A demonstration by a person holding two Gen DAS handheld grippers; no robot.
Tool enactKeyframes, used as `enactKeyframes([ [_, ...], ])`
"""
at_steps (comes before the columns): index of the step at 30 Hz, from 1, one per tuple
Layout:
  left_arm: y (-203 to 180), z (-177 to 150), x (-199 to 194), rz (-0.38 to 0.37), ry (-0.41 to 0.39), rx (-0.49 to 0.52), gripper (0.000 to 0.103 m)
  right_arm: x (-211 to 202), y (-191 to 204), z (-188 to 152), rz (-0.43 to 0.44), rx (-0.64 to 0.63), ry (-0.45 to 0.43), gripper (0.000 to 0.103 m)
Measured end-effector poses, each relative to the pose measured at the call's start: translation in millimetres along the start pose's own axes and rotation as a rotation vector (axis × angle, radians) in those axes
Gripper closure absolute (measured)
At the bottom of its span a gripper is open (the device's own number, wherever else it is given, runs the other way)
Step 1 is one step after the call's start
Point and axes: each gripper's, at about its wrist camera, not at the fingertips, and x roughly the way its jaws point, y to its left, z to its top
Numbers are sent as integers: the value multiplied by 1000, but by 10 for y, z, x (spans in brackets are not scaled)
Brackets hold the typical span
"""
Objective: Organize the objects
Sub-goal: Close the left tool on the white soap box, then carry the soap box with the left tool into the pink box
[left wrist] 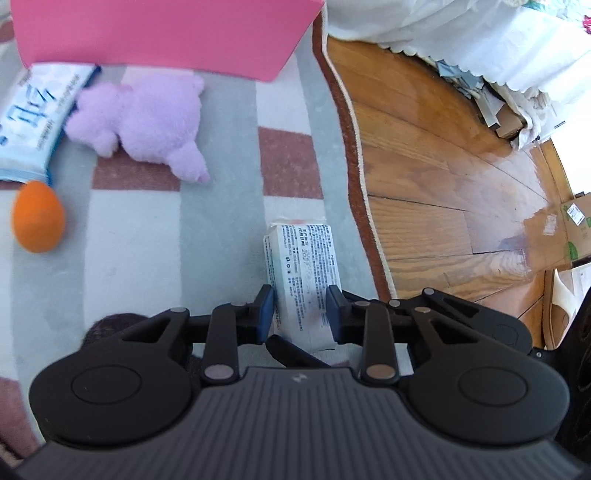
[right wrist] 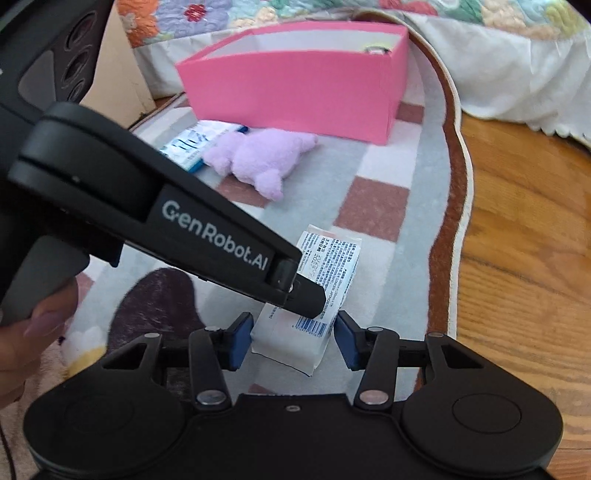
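A white wrapped tissue pack (left wrist: pixel 299 258) printed with small text lies on the striped rug near its brown edge. My left gripper (left wrist: pixel 299 310) is shut on the pack's middle, with a blue pad pressed against each side. In the right wrist view the left gripper (right wrist: pixel 306 295) reaches in from the upper left onto the pack (right wrist: pixel 328 258). My right gripper (right wrist: pixel 293 339) straddles the pack's near end, and its blue pads touch both sides. The pink box (right wrist: pixel 295 92) stands open-topped at the rug's far end.
A purple plush toy (left wrist: pixel 147 122), a blue-and-white packet (left wrist: pixel 33 122) and an orange egg-shaped object (left wrist: pixel 37 218) lie on the rug before the pink box (left wrist: pixel 166 33). Wood floor (left wrist: pixel 443 184) lies to the right, with a cardboard box (left wrist: pixel 576 229) and a bedspread (right wrist: pixel 480 55). A hand (right wrist: pixel 29 339) holds the left gripper.
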Motion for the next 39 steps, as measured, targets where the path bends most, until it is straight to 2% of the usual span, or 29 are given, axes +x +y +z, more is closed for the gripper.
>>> enactKeyframes([
  [7,-118,-2,-466,34,-58,35,74,-288,207,169,12,-131,-56,50],
  [14,-157,90,-976,8,-138,7,74,-663,338,450,37,-325,-135,50],
  [20,-125,203,-1331,0,-210,-18,72,-839,490,777,58,-406,-165,50],
  [28,45,369,-1650,-7,-199,-62,72,-855,763,1124,66,-491,-125,50],
  [33,149,517,-1797,-35,-166,-51,71,-882,849,1376,78,-501,-70,50],
  [39,308,808,-1958,-51,-186,-22,69,-830,933,1833,81,-456,-10,51],
])
